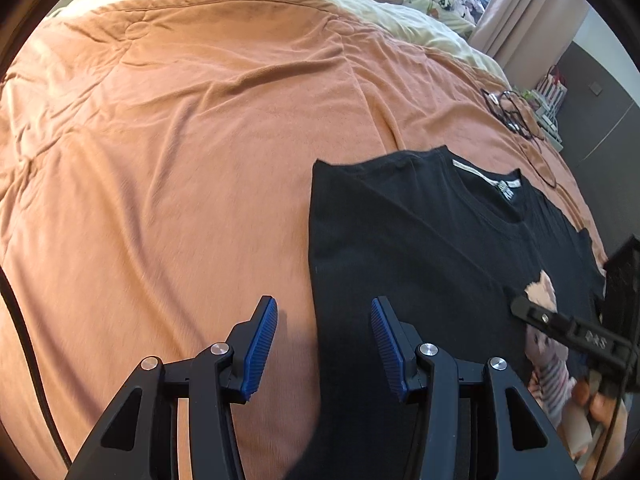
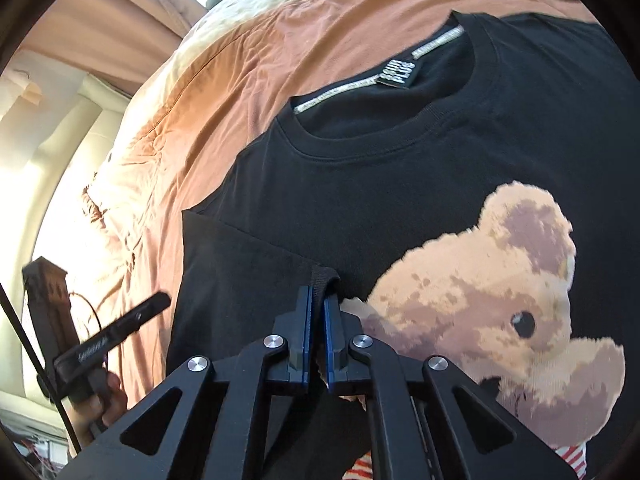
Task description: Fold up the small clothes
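Rumpled orange blanket [image 1: 192,128] under black T-shirt [image 2: 400,184], curtained room.

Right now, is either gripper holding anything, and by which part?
The right gripper is shut on the black T-shirt, pinching the hem of its folded-over sleeve. The left gripper is open over the shirt's edge, holding nothing.

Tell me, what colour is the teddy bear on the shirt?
The teddy bear is light tan with brown patches, printed on the black shirt. The right wrist view shows it best.
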Available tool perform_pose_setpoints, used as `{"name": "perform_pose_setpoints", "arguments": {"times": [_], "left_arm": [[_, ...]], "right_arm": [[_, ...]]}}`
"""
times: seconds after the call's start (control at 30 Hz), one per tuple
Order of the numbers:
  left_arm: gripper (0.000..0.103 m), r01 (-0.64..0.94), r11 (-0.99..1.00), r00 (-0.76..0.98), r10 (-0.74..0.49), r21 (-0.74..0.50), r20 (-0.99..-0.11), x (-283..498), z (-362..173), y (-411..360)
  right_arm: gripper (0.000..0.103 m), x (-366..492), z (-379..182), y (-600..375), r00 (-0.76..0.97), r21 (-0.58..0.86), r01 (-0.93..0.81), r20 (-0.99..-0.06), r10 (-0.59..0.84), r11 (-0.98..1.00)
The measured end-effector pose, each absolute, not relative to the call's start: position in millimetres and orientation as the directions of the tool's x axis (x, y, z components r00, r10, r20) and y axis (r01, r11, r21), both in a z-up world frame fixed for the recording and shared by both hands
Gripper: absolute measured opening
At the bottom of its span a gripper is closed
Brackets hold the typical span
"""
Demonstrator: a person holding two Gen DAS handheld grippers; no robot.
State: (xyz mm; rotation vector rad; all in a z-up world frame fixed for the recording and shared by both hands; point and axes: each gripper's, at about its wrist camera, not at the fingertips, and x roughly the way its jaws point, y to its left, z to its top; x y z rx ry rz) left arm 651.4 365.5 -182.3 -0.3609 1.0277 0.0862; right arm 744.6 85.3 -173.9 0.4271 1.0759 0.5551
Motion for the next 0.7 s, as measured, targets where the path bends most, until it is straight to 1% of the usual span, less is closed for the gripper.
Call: {"name": "perform_pose_setpoints", "arguments": {"times": [0.5, 0.53, 0.57, 0.63, 0.7], "left_arm": [[0.05, -0.255, 0.924, 0.553, -0.103, -0.286, -0.827, 717.1, -199.0, 384.7], [0.036, -0.253, 0.923, 0.563, -0.104, -0.29, -0.82, 719.5, -198.8, 385.3], [0.008, -0.25, 0.923, 0.567, -0.105, -0.292, -0.817, 721.2, -199.1, 386.0], [0.007, -0.261, 0.923, 0.56, -0.094, -0.283, -0.823, 724.8, -200.8, 388.4], [0.006, -0.248, 0.927, 0.581, -0.088, -0.28, -0.809, 723.1, -198.1, 389.2]], "right_arm": [[0.002, 748.8, -166.8, 92.6, 0.395, 0.54, -0.228, -0.709, 0.584, 0.81], [0.002, 749.1, -166.8, 92.2, 0.397, 0.539, -0.23, -0.709, 0.583, 0.811], [0.002, 748.5, -166.6, 91.5, 0.4, 0.536, -0.232, -0.708, 0.582, 0.812], [0.001, 748.1, -166.0, 90.6, 0.408, 0.527, -0.24, -0.707, 0.578, 0.815], [0.001, 748.0, -163.4, 89.3, 0.424, 0.52, -0.247, -0.7, 0.574, 0.818]]}}
